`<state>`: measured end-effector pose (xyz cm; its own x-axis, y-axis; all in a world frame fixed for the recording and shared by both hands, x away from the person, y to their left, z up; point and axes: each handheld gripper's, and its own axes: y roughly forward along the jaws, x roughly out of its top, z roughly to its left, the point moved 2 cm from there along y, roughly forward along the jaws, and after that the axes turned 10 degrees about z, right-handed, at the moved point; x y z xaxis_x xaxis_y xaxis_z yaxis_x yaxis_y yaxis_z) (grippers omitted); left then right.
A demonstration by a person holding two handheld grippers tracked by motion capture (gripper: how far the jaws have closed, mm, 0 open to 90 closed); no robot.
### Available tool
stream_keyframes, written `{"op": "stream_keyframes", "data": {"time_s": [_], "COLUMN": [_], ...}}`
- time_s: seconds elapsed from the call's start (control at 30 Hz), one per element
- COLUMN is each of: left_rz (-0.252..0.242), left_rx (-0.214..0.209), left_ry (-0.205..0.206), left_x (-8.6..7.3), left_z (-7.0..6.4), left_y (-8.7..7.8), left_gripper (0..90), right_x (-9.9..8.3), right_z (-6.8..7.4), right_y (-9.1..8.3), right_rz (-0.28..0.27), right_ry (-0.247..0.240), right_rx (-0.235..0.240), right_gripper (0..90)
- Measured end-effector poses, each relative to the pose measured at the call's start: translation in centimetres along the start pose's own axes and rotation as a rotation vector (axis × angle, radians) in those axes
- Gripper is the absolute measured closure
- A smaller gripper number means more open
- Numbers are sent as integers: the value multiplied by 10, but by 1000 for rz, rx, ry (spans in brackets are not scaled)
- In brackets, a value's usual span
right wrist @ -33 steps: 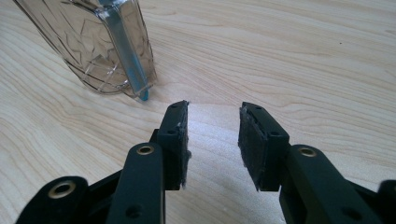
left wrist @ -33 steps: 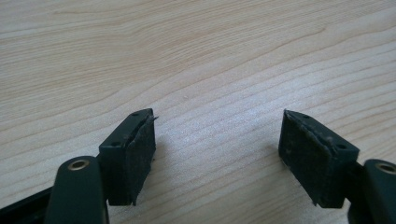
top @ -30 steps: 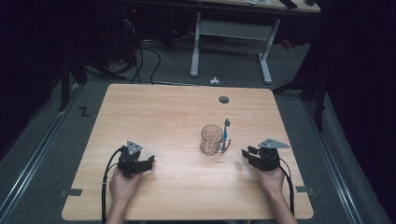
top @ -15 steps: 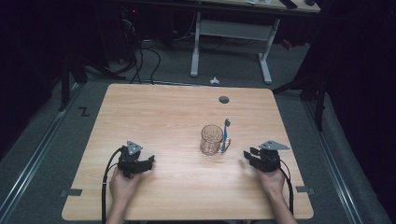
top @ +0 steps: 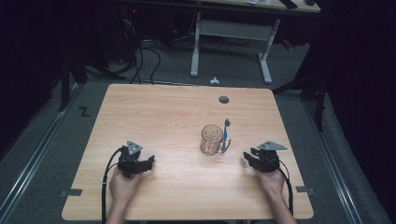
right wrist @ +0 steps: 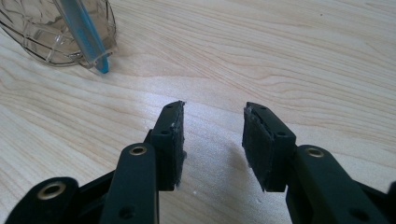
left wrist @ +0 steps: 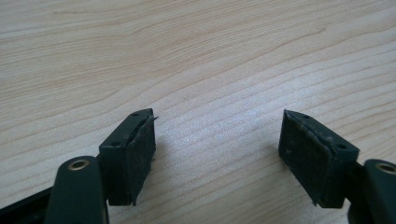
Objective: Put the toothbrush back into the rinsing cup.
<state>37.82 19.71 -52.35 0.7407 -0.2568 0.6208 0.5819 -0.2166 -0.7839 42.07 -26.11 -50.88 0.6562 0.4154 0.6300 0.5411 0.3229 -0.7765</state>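
Right tool (top: 248,157) slightly withdrawn, toothbrush (top: 226,132) leaning on mug (top: 211,139) beside it

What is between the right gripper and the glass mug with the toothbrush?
Nothing but bare wooden table. The high view shows a clear gap from the right gripper to the glass mug and the blue toothbrush.

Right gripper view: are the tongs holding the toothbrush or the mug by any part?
Nothing is held. The right tongs are open over bare table, apart from the glass mug and the blue toothbrush. The left tongs are open too.
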Motion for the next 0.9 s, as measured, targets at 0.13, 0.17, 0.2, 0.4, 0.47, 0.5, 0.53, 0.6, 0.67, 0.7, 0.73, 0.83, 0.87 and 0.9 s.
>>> {"op": "stream_keyframes", "data": {"time_s": [0.13,0.17,0.2,0.4,0.47,0.5,0.53,0.6,0.67,0.7,0.73,0.83,0.87,0.9], "left_rz": [0,0,0,0,0,0,0,0,0,0,0,1,0,-1], "left_rx": [0,0,0,0,0,0,0,0,0,0,0,0,-1,-1], "left_ry": [0,0,0,0,0,0,0,0,0,0,0,1,0,-1], "left_x": [0,0,0,0,0,0,0,0,0,0,0,0,0,0], "left_z": [0,0,0,0,0,0,0,0,0,0,0,0,0,0], "left_y": [0,0,0,0,0,0,0,0,0,0,0,0,0,0], "left_gripper": [278,278,278,278,278,278,278,278,278,278,278,278,278,278], "right_x": [0,0,-1,-2,-2,-2,-2,-2,-2,-2,-2,-2,-2,-2], "right_z": [1,1,1,2,3,3,3,3,2,2,2,1,2,2], "right_y": [2,2,3,6,7,7,8,8,9,9,9,10,10,10], "right_rz": [9,10,12,30,33,31,30,26,22,22,23,27,29,28], "right_ry": [-2,-4,-7,-13,-10,-10,-8,-7,-7,-11,-9,-5,-4,-4], "right_rx": [-5,-6,-9,-14,-12,-10,-10,-10,-11,-13,-12,-10,-11,-11], "right_gripper": [582,582,581,572,568,565,561,547,525,511,498,454,449,447]}}
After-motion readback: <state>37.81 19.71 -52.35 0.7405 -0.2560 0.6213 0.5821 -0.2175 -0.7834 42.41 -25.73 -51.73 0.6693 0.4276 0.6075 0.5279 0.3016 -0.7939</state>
